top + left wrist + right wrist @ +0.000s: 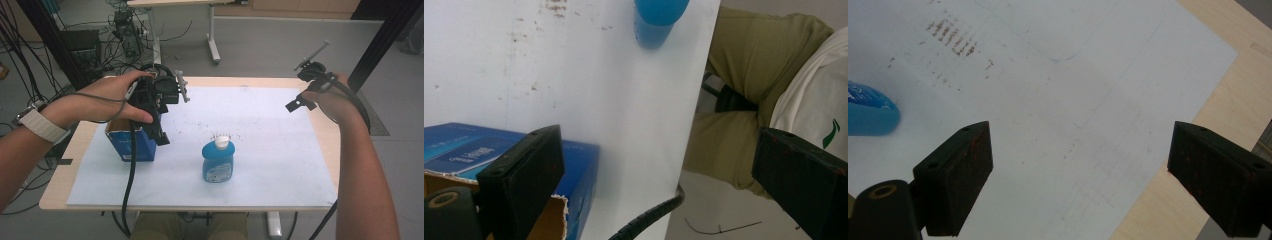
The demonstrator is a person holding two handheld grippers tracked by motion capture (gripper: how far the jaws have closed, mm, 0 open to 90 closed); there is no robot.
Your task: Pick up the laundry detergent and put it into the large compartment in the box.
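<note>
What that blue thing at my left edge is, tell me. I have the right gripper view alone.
Observer: A blue bottle with a white cap, standing upright in the middle of the white sheet.
Operator: Report what else is on the sheet.
Observer: An open-topped blue box near its left edge, apart from the bottle.
Operator: Give me the left gripper.
Observer: The left gripper hangs over the box's edge, jaws wide open, holding nothing.

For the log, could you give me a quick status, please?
Left gripper open over blue box. Right gripper open, far right. Blue bottle upright, unobstructed.
</note>
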